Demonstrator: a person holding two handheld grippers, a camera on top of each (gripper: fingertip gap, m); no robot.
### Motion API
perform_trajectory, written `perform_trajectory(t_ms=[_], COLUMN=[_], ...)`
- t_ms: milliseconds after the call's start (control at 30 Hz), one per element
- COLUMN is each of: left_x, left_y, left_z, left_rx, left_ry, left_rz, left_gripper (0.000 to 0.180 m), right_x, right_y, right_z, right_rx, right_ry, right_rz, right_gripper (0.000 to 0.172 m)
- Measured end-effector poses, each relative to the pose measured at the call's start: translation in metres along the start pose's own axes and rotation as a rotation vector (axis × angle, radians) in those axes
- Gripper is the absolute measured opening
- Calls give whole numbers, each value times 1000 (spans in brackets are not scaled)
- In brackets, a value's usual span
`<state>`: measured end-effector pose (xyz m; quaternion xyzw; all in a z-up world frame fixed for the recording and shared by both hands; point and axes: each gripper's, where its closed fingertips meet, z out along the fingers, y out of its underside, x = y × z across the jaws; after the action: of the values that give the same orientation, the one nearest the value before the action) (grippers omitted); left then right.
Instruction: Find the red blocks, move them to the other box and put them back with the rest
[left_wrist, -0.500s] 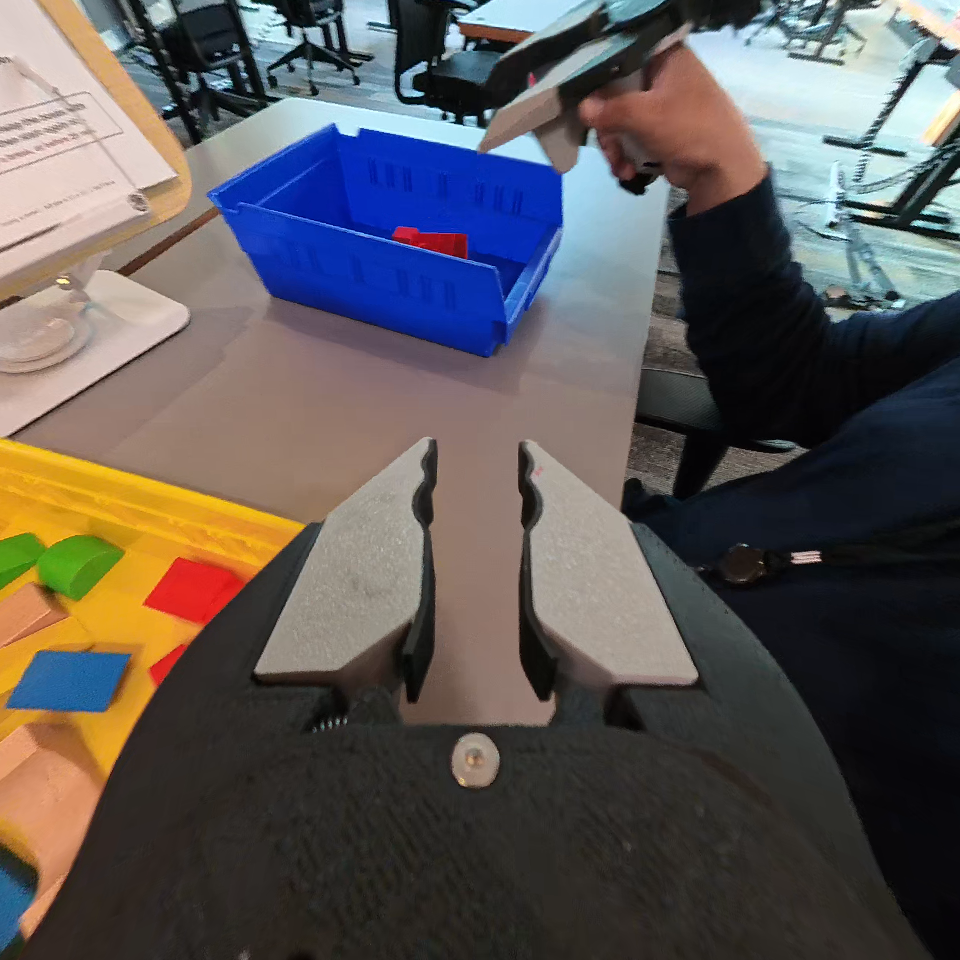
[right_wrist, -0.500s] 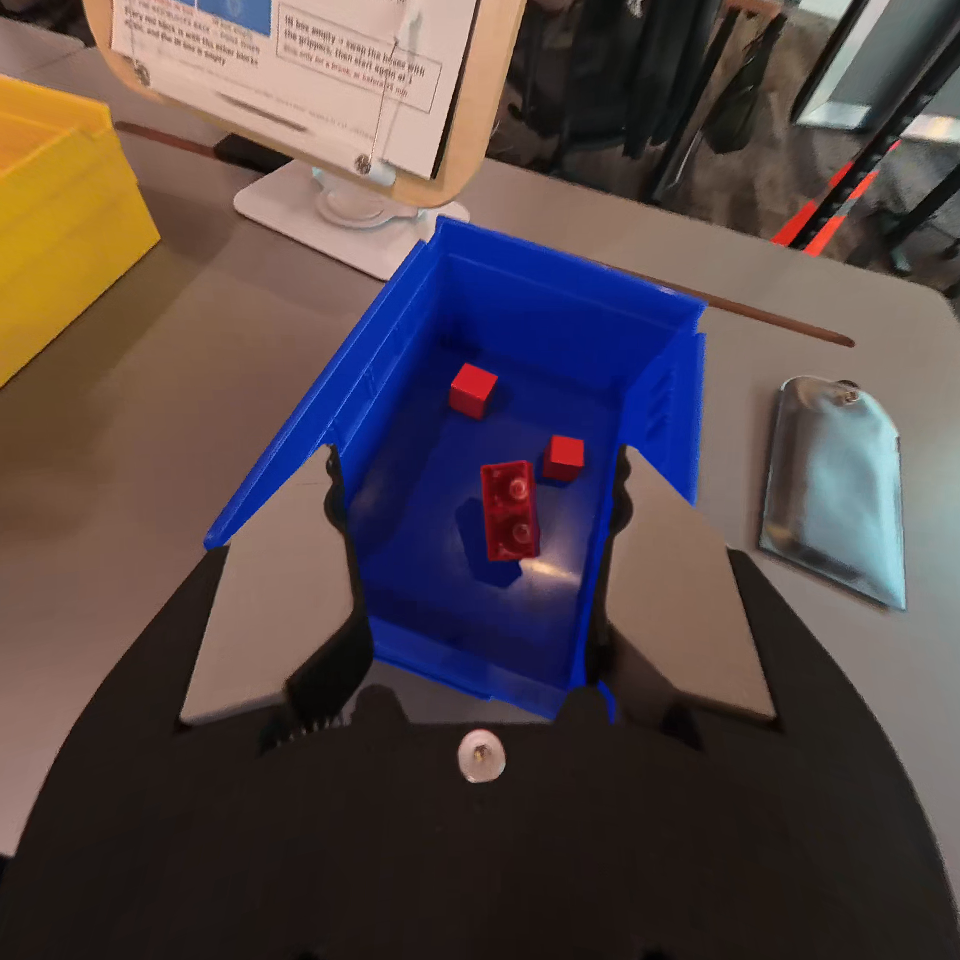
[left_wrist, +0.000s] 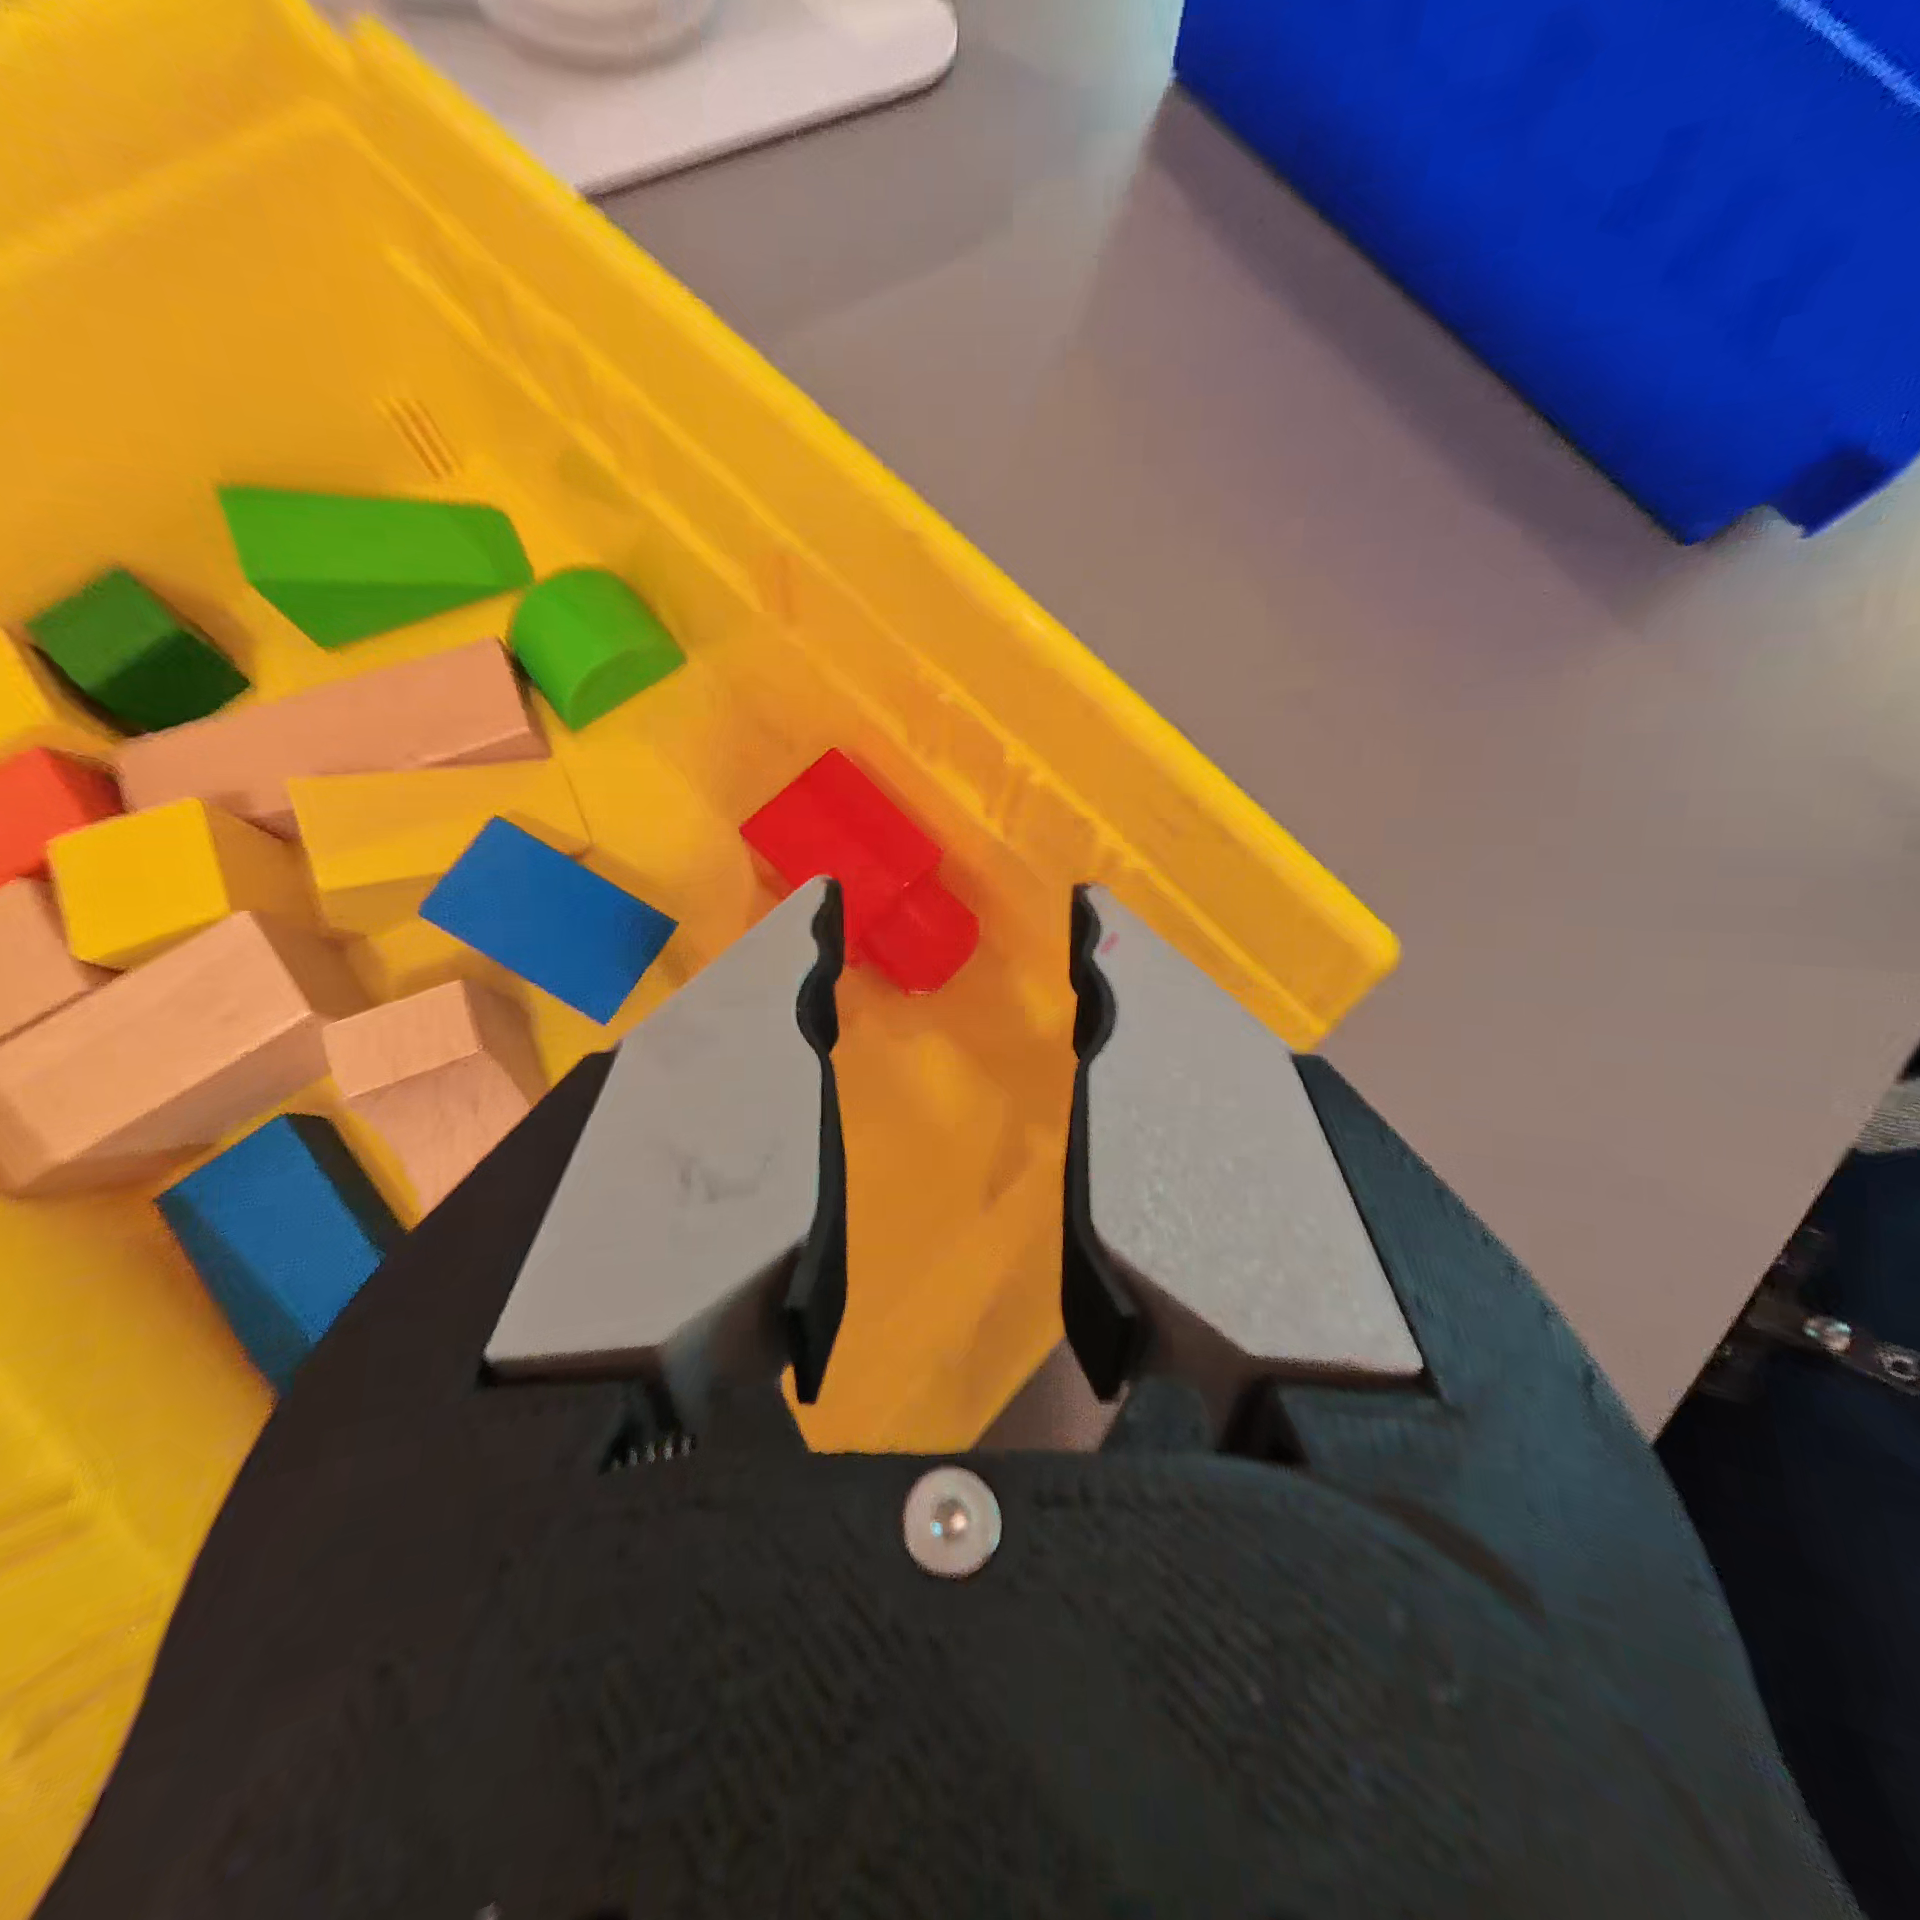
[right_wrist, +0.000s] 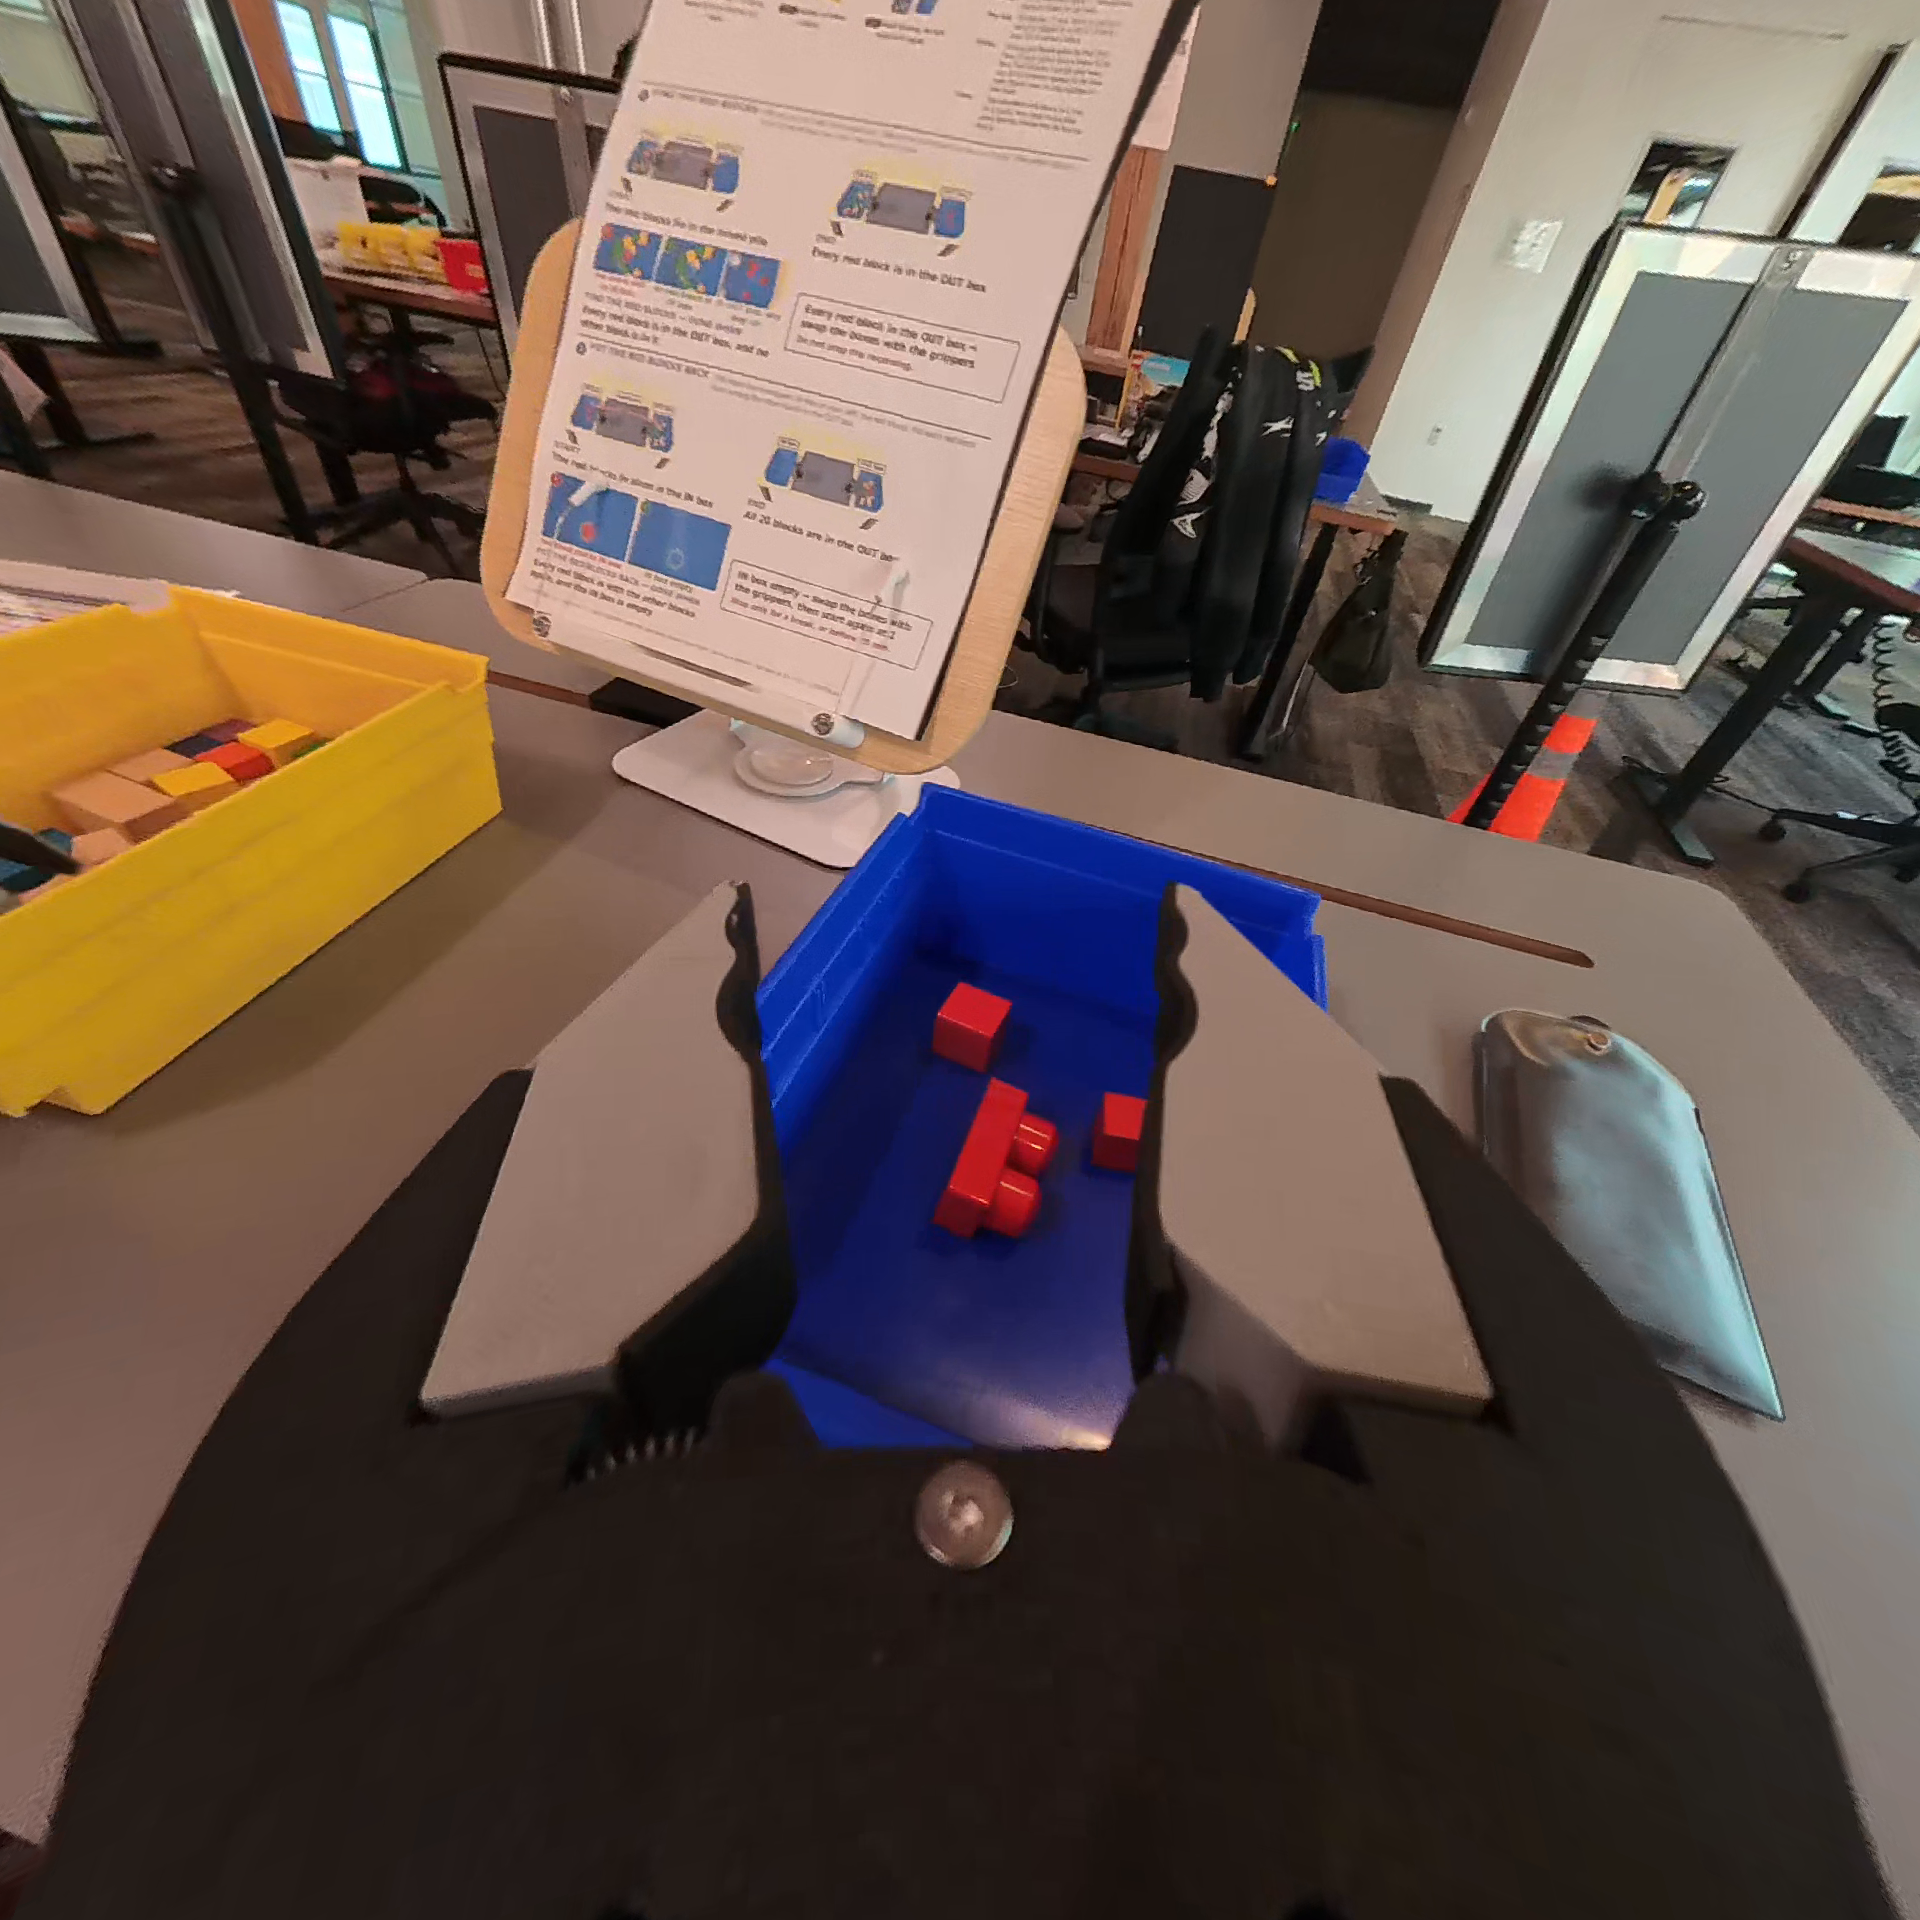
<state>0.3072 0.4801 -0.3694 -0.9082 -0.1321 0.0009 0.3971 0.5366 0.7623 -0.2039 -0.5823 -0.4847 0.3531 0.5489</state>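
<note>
In the left wrist view my left gripper (left_wrist: 951, 904) is open and hovers over the yellow box (left_wrist: 1039, 727), just short of a red studded brick (left_wrist: 862, 873) that lies against the box's inner wall. Nothing is between its fingers. In the right wrist view my right gripper (right_wrist: 951, 914) is open and empty above the blue box (right_wrist: 1039, 862). The blue box holds a red studded brick (right_wrist: 992, 1164) and two small red cubes (right_wrist: 971, 1023), (right_wrist: 1120, 1130). The yellow box also shows at the left of the right wrist view (right_wrist: 260, 831).
Green, blue, yellow, orange and plain wooden blocks (left_wrist: 312, 831) lie in the yellow box. A stand with an instruction sheet (right_wrist: 790, 416) is behind the boxes. A grey pouch (right_wrist: 1631, 1184) lies right of the blue box. The blue box's corner (left_wrist: 1558, 260) is at the left view's upper right.
My left gripper swung left and down over the yellow box toward the red brick, its jaws a little wider. My right gripper pulled back and tilted up from the blue box, its jaws narrower.
</note>
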Motion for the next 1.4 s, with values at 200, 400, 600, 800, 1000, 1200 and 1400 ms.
perform_trajectory(t_ms=[200,400,600,800,1000,1200,1400], left_x=[-19,-30,-38,-55,-10,101,167], left_y=[0,24,32,13,-45,-61,-57], left_z=[32,54,53,27,-23,-48,-40], left_rx=[-98,-275,-346,-254,151,428,475], left_ry=[3,-67,-168,-408,-594,-501,-461], left_rz=[-109,-90,86,340,714,1006,1140], left_gripper=[48,51,35,35,34,35,35], right_x=[-1,-3,-4,-12,-79,-186,-238], right_y=[0,-2,-3,0,-4,14,29], right_z=[0,-3,-5,-1,4,7,5], right_rx=[-6,5,7,-10,16,-113,-179], right_ry=[-6,-20,-29,-63,-417,-881,-999], right_rz=[8,11,9,7,116,279,270], right_gripper=[78,77,77,75,72,82,81])
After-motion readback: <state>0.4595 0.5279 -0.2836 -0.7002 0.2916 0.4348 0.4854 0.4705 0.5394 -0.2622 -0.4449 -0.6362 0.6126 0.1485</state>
